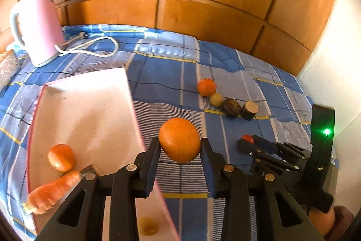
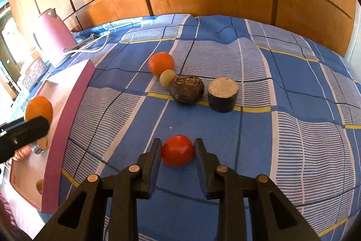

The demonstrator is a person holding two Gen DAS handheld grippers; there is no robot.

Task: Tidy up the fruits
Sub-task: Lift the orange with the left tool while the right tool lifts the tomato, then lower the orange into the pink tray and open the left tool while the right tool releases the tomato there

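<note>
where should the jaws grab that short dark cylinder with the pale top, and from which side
Grip the short dark cylinder across its curved dark wall, coming down from above. It stands upright on the checked cloth with its flat pale face up, so the round sides are exposed. Close the jaws front to back: the dark wrinkled fruit sits close on its left, while the front and back look free.

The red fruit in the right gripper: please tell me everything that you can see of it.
The red fruit is small, round and smooth, with a slightly glossy, evenly red skin, perhaps a tomato. The right gripper is shut on it, one black finger pressing each side. It sits low over the blue checked cloth, near the viewer's side of the row of other items; whether it touches the cloth is unclear. In the left wrist view only its top shows.
</note>
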